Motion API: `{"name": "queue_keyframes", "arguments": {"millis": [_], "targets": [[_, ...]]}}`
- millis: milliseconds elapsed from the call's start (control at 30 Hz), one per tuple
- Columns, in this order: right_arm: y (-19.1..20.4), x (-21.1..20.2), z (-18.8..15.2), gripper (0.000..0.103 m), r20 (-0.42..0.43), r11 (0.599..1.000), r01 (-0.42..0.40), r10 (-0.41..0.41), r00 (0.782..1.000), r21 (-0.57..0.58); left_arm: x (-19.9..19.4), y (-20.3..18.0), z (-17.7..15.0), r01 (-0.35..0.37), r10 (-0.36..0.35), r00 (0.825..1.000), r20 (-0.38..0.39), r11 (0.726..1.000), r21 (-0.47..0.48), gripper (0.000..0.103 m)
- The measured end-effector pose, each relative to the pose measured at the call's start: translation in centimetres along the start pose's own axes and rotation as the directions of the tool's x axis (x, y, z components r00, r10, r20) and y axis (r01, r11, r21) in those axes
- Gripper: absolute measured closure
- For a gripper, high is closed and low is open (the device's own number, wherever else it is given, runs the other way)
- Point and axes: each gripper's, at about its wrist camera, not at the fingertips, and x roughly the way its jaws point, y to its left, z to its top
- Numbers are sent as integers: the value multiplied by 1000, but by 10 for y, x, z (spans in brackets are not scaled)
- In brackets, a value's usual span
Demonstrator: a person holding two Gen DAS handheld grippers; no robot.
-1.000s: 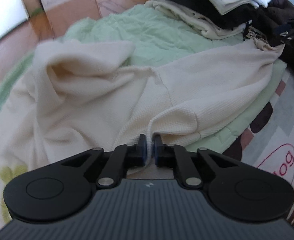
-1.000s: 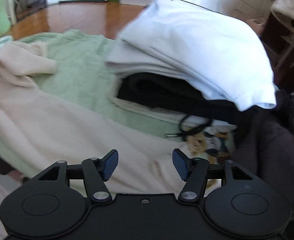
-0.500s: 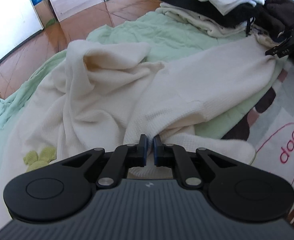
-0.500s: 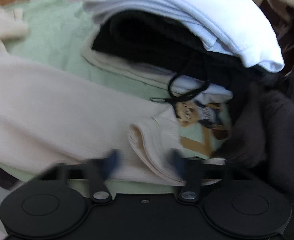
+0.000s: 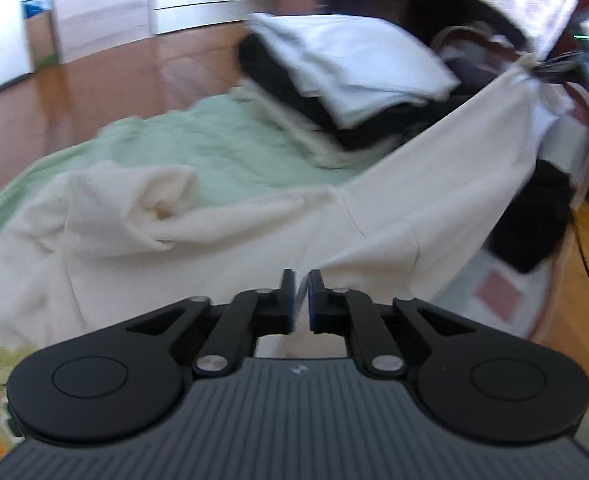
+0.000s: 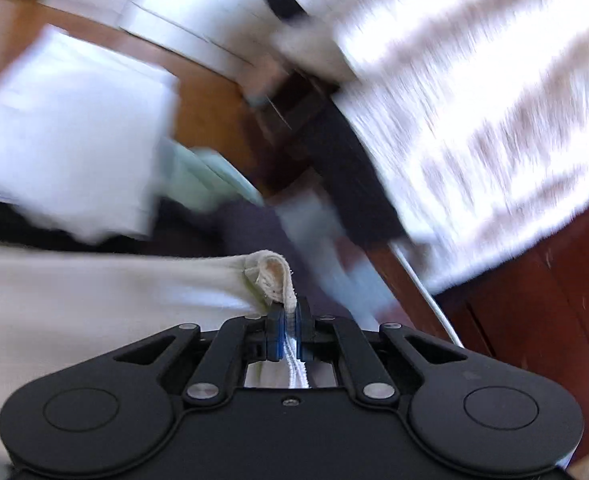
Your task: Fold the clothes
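Observation:
A cream waffle-knit garment [image 5: 254, 240] lies over a green blanket and rises taut to the upper right. My left gripper [image 5: 301, 280] pinches its near edge in a narrow gap, and its jaws are opening slightly. In the left wrist view my right gripper [image 5: 554, 67] holds the far corner up at the top right. In the right wrist view the right gripper [image 6: 288, 312] is shut on the bunched hem of the cream garment [image 6: 94, 300], which runs off to the left.
A stack of folded clothes [image 5: 354, 68], white over black, sits at the far end of the green blanket [image 5: 198, 148]. A dark garment [image 5: 534, 216] lies beside a patterned rug [image 5: 498, 292]. Dark wooden furniture [image 6: 534, 300] stands at the right. A person's striped top [image 6: 474, 100] is close above.
The right gripper closed on the garment's hem and swung up with it. The left gripper also rose, holding its edge. The cloth now stretches between them off the blanket.

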Motion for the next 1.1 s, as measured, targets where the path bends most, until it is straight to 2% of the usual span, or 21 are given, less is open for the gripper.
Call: {"name": "queue_keyframes", "arguments": {"millis": [33,67,100,167,233,267,300,333,367,433,467,533,633,667,700,733,800,867,933,1033,1100], "targets": [[-5,19,-1,94,-48,1000,14,-13,999,27,-1,-6,0,21,-21,1000,-4,1000,3,82],[-6,34,-4,92,-71,998,48,-44,997,51,0,-8,-4,16,-16,1000,-15,1000,12,65],[0,45,-6,90,-96,993,112,-109,989,33,0,-7,-10,-9,9,999,-30,1000,21,55],[18,59,-10,75,-142,969,245,-246,959,-27,1,-5,-21,-57,60,996,-61,998,41,55],[41,34,-13,70,-67,987,158,-158,985,-3,-3,3,-32,-127,130,988,-82,991,48,55],[50,14,-13,67,-17,999,40,-39,999,17,-6,12,-37,-173,175,980,-90,984,34,53],[62,-3,-14,62,18,996,-80,80,997,33,-10,23,-42,-214,214,972,-100,977,12,50],[79,-18,-17,59,28,977,-209,207,978,54,-15,34,-46,-252,248,962,-113,968,-23,50],[95,-34,-19,59,40,940,-333,331,943,74,-21,46,-50,-291,280,951,-133,954,-73,49],[128,-65,-25,59,69,819,-564,560,826,107,-35,71,-56,-378,343,918,-198,908,-182,50],[144,-79,-30,59,51,731,-670,670,741,127,-43,81,-59,-412,364,904,-222,881,-232,50],[177,-106,-39,73,22,516,-839,850,527,172,-62,96,-65,-427,372,902,-221,846,-319,50],[212,-142,-52,75,1,140,-962,990,144,234,-83,115,-76,-432,370,902,-224,793,-428,50],[222,-154,-57,75,9,49,-973,999,53,227,-87,118,-80,-441,380,897,-224,783,-439,50],[230,-163,-62,75,16,15,-977,1000,19,211,-91,121,-84,-455,393,891,-228,771,-446,50],[239,-171,-64,73,13,24,-982,1000,26,189,-93,121,-88,-480,416,877,-240,759,-439,50],[258,-182,-72,72,-32,76,-988,997,72,137,-95,122,-98,-528,453,849,-272,736,-423,48],[269,-190,-79,72,-81,111,-991,991,105,68,-94,123,-106,-547,457,837,-302,726,-417,47],[274,-188,-84,72,-104,141,-990,985,138,16,-95,122,-116,-545,441,837,-323,724,-423,46],[286,-187,-90,71,-128,217,-975,967,220,-39,-95,106,-138,-543,452,838,-306,748,-381,38],[295,-188,-94,66,-134,287,-955,946,295,-80,-90,92,-150,-539,453,837,-307,776,-326,36]]}}
